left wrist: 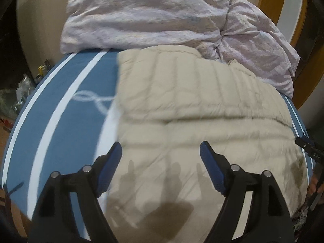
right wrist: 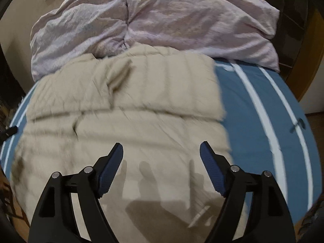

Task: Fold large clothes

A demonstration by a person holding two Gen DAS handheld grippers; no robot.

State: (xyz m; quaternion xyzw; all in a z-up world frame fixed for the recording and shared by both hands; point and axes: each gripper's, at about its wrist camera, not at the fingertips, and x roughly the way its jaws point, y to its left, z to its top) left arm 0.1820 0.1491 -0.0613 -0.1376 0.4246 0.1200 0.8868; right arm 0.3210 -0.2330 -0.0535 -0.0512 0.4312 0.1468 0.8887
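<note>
Your beige quilted down jacket (left wrist: 202, 105) lies flat on the bed (left wrist: 66, 105), spread over its blue sheet with white stripes, which gives you a broad soft surface to crease against. Relative to the jacket: the pink rumpled duvet (left wrist: 145, 18) is bunched just beyond its far edge, touching or slightly overlapping it at one corner, pushed up there so the folding area stays usable. The jacket looks already doubled once: an upper layer ends in a straight cross-edge about midway, with the quilting channels running away from you, so I'd judge you're mid-fold, not at the start. Left gripper (left wrist: 161, 151) hovers over the jacket's near-left part, fingers (left wrist: 113, 166) spread wide, nothing between them, only their shadows on the fabric. Right gripper (right wrist: 161, 151) hovers over the jacket's near-right part, close to its side edge, fingers (right wrist: 210, 166) equally wide and empty. Both point steeply down at the jacket, which suits a pinch on the near hem. Frames are motion-blurred, so I can't tell zip or sleeve positions. Puffy fill will spring back; take a deep bite of fabric.
</note>
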